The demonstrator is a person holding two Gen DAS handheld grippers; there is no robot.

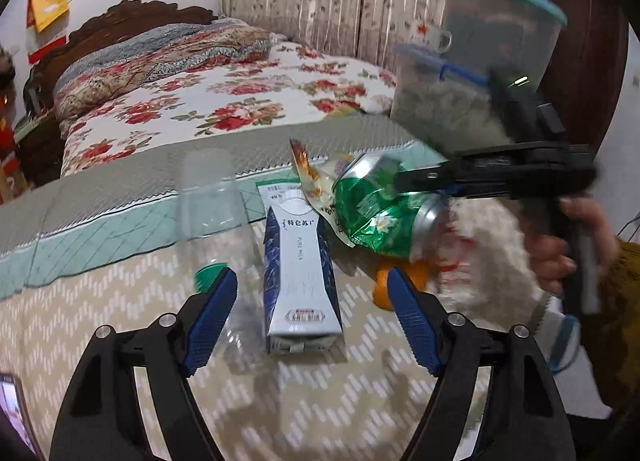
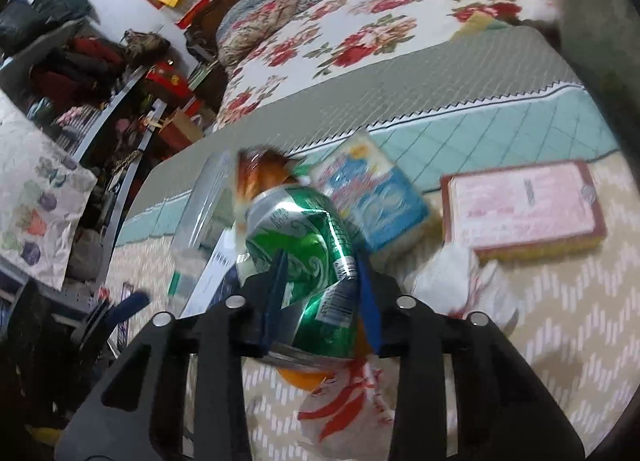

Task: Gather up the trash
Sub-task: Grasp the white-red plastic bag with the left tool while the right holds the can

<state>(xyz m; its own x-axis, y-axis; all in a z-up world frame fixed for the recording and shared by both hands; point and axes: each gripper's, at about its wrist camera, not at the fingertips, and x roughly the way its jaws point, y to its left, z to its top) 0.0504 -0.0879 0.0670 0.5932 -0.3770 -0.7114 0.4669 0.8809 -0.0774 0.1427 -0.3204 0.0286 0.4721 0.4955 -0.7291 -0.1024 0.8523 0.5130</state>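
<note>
A crushed green can (image 2: 308, 245) sits between the blue pads of my right gripper (image 2: 322, 259), which is shut on it. The left wrist view shows that gripper (image 1: 416, 177) reaching in from the right onto the can (image 1: 376, 213). My left gripper (image 1: 311, 273) is open, its fingers on either side of a blue and white milk carton (image 1: 300, 261) lying flat, without touching it. A clear plastic bottle (image 1: 216, 201) with a green cap lies left of the carton. An orange fruit (image 1: 384, 289) and a snack wrapper (image 1: 308, 169) lie by the can.
The trash lies on a beige patterned cloth (image 1: 120, 321). A white bag with red print (image 2: 352, 401), a blue tissue pack (image 2: 376, 197) and a pink box (image 2: 524, 205) lie near. Stacked plastic containers (image 1: 480, 53) stand at the right. A floral bed (image 1: 240, 101) is behind.
</note>
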